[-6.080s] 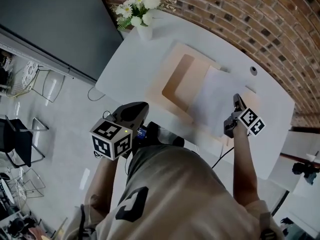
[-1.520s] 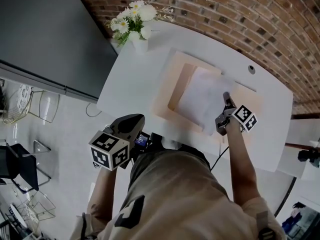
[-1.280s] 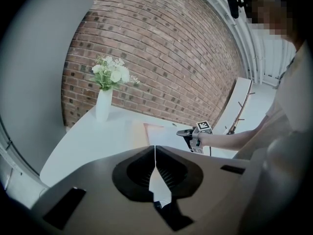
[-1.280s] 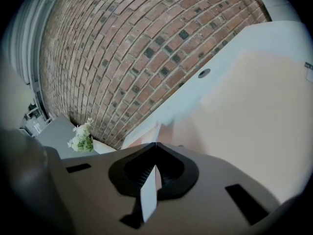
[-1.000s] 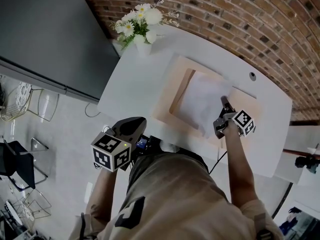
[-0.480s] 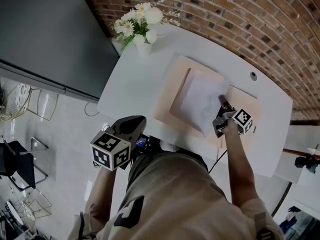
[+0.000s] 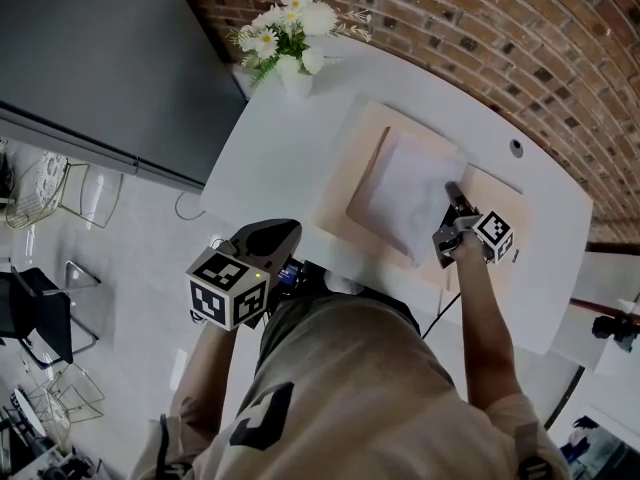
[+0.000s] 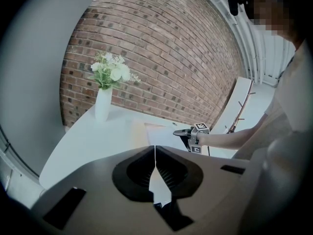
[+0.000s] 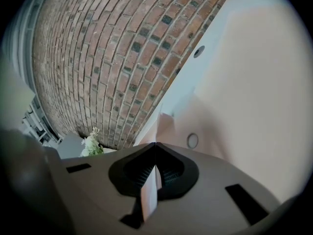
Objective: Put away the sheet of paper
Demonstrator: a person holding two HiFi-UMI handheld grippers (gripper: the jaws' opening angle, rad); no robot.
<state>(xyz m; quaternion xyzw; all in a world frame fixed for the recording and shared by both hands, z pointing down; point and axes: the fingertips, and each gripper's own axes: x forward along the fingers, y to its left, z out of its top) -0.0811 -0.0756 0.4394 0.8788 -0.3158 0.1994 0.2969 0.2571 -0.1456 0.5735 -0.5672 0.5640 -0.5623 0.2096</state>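
Observation:
The white sheet of paper lies over the darker recess of an open beige folder on the white table. My right gripper is at the sheet's right edge, shut on it. In the right gripper view the paper shows edge-on between the closed jaws of the right gripper, low over the folder. My left gripper hangs off the table's near edge by the person's body, shut with nothing in it. From the left gripper view the paper and right gripper are far off.
A white vase of flowers stands at the table's far left corner. A round cable hole sits near the brick wall. Chairs stand on the floor to the left. A dark panel fills the upper left.
The right gripper has carried the sheet leftward from the folder's right half until it covers the recess. Over the last half second it barely moved. The left gripper stayed put.

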